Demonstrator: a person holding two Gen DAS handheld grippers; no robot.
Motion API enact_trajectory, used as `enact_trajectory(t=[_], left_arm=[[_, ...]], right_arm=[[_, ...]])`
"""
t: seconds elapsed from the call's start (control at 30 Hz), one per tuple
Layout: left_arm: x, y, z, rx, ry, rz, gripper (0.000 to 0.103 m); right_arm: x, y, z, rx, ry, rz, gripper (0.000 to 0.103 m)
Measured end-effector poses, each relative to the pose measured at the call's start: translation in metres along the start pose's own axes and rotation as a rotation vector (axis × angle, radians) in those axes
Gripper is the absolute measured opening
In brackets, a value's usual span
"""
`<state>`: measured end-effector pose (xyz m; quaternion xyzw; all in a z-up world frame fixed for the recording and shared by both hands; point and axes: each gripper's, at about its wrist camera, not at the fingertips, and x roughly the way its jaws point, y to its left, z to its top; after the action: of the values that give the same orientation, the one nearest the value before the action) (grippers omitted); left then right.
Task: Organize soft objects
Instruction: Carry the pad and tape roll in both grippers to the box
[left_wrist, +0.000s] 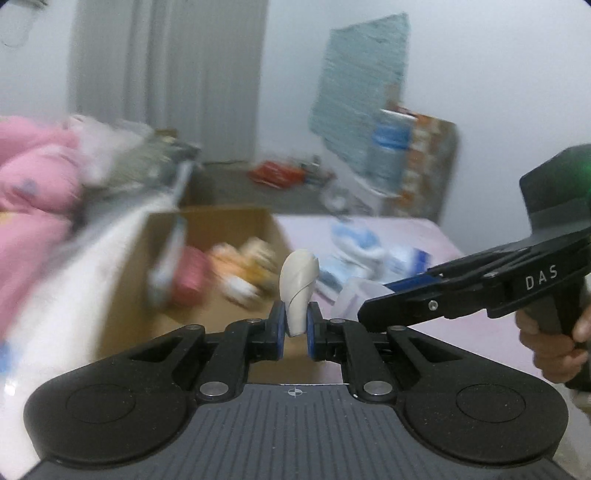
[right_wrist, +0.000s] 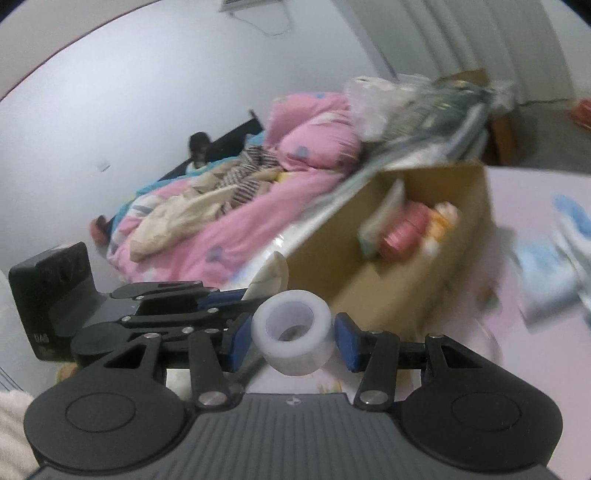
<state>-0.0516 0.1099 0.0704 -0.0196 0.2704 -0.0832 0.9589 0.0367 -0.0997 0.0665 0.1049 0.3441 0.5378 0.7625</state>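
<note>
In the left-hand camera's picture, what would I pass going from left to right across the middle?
Pink quilt → open brown cardboard box → pale cream squishy piece pinched in the left gripper → black right gripper → the person's hand.

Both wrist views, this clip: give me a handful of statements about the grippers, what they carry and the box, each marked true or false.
1. The left gripper is shut on a beige oval piece. True.
2. The right gripper is empty. False: a translucent white ring sits between its fingers, the left pad on it; contact on the other side is unclear.
3. The cardboard box is empty. False: a pink item and an orange-and-white toy lie inside.
4. Pink bedding lies on the bed beside the box. True.
5. The right gripper shows in the left wrist view, held by a hand. True.
</note>
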Motion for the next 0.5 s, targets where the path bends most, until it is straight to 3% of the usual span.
enact_trajectory(t=[0.13,0.27,0.5], left_arm=[[0.028,0.036,0.027,-0.010,0.029,0.113,0.010],[0.077,0.068,0.040,0.013,0.119,0.229,0.010],[0.144,0.087,0.040,0.095,0.289,0.273,0.010]], right_arm=[[0.056,-0.004,0.045,0.021,0.065,-0.016,0.032],[0.110,-0.018,0.073,0.045,0.149,-0.092,0.032],[0.176,-0.054,0.088,0.116,0.265,-0.204,0.033]])
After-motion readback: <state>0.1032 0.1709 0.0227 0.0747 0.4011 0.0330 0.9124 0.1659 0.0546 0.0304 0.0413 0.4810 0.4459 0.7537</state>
